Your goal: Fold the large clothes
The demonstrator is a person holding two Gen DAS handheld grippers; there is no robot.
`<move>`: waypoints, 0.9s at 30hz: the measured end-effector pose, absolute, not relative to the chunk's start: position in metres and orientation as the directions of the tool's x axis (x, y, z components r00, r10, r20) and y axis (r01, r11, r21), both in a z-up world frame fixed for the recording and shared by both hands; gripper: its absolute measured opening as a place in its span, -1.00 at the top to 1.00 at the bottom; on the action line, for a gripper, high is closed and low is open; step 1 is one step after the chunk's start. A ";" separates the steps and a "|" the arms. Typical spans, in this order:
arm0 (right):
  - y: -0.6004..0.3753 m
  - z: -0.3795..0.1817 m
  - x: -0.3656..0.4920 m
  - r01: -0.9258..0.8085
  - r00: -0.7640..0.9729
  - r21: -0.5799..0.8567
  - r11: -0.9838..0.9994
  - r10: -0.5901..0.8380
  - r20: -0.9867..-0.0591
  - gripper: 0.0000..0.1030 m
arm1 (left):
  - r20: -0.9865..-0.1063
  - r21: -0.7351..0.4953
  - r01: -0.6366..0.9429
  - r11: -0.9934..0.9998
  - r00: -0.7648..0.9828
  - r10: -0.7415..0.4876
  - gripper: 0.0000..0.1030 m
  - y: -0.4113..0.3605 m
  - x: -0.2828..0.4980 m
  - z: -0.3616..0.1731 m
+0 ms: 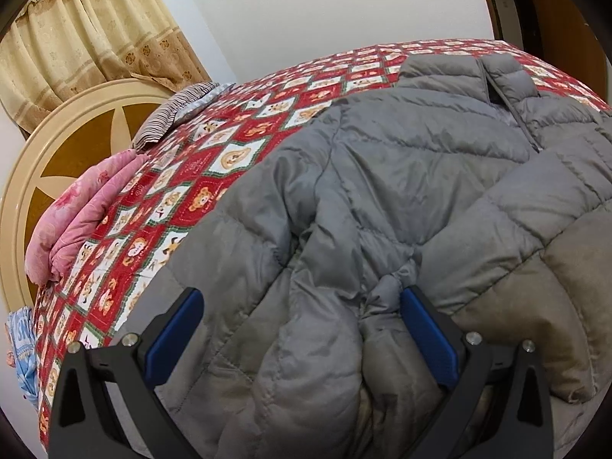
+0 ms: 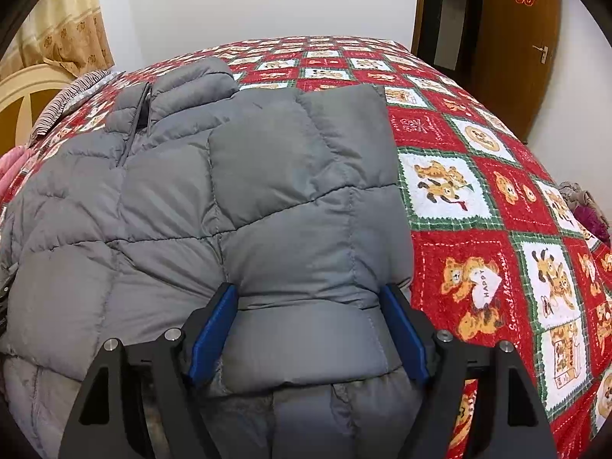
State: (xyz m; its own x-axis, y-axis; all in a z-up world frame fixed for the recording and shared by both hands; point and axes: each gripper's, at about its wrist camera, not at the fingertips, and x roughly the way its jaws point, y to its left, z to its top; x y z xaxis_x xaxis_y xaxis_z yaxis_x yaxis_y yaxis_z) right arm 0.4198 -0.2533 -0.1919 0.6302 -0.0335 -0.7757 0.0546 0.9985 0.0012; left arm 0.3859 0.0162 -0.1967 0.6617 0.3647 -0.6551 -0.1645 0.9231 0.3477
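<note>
A grey quilted puffer jacket (image 1: 401,191) lies front up on the bed, collar at the far end, zipper visible. Its sides and sleeves are folded in over the body. It also fills the right wrist view (image 2: 229,210), where a folded panel lies on top. My left gripper (image 1: 302,298) is open, its blue-padded fingers (image 1: 179,329) spread wide over the jacket's near left part, with loose fabric between them. My right gripper (image 2: 310,294) is open too, its fingers (image 2: 405,329) straddling the near end of the folded panel.
The bed has a red patchwork quilt (image 2: 478,210) with bear pictures. A pink folded blanket (image 1: 76,210) and a striped pillow (image 1: 172,111) lie by the round headboard (image 1: 57,145). Curtains hang behind. A wooden door (image 2: 535,38) stands at the right.
</note>
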 end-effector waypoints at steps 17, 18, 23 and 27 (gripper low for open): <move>-0.160 -0.167 0.409 -0.087 0.639 0.072 0.994 0.111 -0.761 -0.49 | -0.660 0.332 -0.166 0.929 0.663 0.354 -1.00 0.017 0.387 -0.198; -0.158 -0.174 0.408 -0.085 0.635 0.063 0.994 0.102 -0.765 -0.49 | -0.660 0.330 -0.166 0.929 0.663 0.352 -1.00 0.017 0.387 -0.198; -0.158 -0.190 0.406 -0.091 0.639 0.041 0.995 0.090 -0.764 -0.52 | -0.662 0.324 -0.165 0.932 0.664 0.348 -1.00 0.016 0.388 -0.200; -0.152 -0.192 0.406 -0.088 0.648 -0.002 0.996 0.056 -0.759 -0.55 | -0.662 0.324 -0.165 0.931 0.664 0.348 -1.00 0.017 0.388 -0.199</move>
State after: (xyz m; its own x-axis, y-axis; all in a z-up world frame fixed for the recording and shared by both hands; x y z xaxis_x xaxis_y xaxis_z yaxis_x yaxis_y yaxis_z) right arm 0.4065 -0.1524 -0.1917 0.6482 0.0561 -0.7594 -0.0881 0.9961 -0.0017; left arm 0.3876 0.0173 -0.1993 0.6641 0.3483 -0.6616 -0.1652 0.9314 0.3245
